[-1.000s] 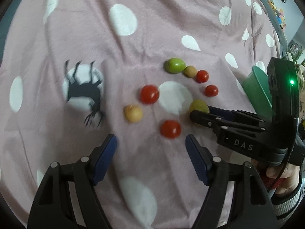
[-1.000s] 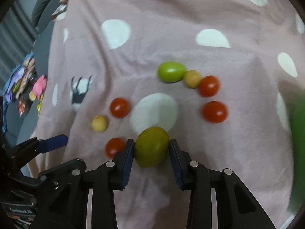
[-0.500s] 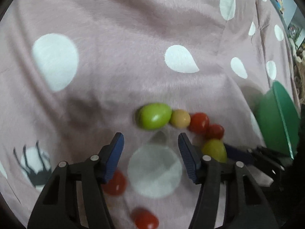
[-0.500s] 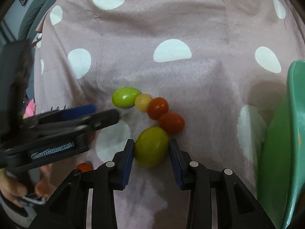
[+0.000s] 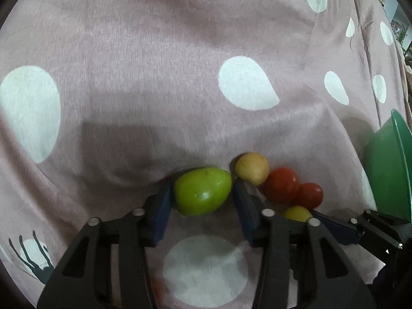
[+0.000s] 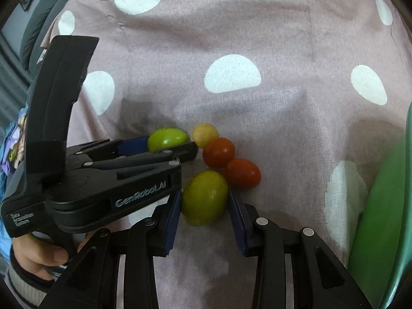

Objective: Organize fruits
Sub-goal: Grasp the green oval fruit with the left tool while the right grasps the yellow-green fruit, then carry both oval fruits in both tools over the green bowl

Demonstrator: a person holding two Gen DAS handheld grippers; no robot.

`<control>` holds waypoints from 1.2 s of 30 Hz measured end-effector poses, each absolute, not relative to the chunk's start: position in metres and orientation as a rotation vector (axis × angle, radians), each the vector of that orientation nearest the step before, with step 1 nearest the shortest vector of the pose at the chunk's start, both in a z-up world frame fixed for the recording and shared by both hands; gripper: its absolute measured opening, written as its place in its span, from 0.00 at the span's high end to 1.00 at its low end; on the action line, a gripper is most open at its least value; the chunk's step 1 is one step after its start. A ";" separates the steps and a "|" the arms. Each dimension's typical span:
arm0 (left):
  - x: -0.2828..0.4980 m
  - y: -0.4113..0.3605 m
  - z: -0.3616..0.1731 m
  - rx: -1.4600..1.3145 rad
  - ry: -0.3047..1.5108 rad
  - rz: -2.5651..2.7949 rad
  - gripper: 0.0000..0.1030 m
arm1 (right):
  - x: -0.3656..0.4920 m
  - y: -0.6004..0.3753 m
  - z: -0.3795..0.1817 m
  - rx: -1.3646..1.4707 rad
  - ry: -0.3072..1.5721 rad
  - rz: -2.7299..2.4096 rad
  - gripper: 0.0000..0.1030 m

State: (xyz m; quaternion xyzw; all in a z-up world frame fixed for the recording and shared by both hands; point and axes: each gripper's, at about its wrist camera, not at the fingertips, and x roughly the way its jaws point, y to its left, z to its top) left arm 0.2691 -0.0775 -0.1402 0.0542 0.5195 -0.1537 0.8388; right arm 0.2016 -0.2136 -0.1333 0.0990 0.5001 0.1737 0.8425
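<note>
On the pink dotted cloth (image 5: 154,77) lies a curved row of fruits. My left gripper (image 5: 202,188) is closing its jaws around a green fruit (image 5: 203,191) at the row's left end, and both blue pads touch its sides. Beside it sit a small yellow fruit (image 5: 252,168) and two red tomatoes (image 5: 282,185) (image 5: 309,195). My right gripper (image 6: 204,198) is shut on a yellow-green fruit (image 6: 204,197) that rests against the nearer tomato (image 6: 242,173). The right wrist view shows the left gripper (image 6: 170,145) from the side, held by a hand (image 6: 38,255).
A green bowl (image 6: 381,219) stands at the right edge, also seen as the bowl's rim (image 5: 399,139) in the left wrist view. A blurred red tomato (image 5: 157,293) lies behind the left fingers. A deer print (image 5: 33,260) marks the cloth at lower left.
My left gripper has moved from the loose fruits to the green fruit and narrowed its jaws around it. My right gripper carried the yellow-green fruit up to the red tomatoes.
</note>
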 end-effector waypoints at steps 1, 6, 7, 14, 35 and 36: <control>0.270 -0.076 -0.140 0.110 1.098 -0.325 0.58 | 0.201 -0.214 -0.133 0.210 1.057 0.369 0.63; 0.263 -0.068 -0.138 0.108 1.095 -0.327 0.58 | 0.201 -0.216 -0.132 0.212 1.056 0.367 0.63; 0.260 -0.063 -0.137 0.098 1.099 -0.331 0.58 | 0.202 -0.214 -0.132 0.210 1.055 0.364 0.63; 0.238 -0.037 -0.120 0.062 1.109 -0.331 0.58 | 0.189 -0.207 -0.127 0.220 1.035 0.362 0.63; 0.120 -0.018 -0.075 0.001 1.036 -0.334 0.58 | 0.099 -0.192 -0.074 0.159 0.891 0.392 0.63; 0.118 -0.019 -0.074 0.005 1.039 -0.333 0.58 | 0.095 -0.193 -0.072 0.159 0.886 0.393 0.62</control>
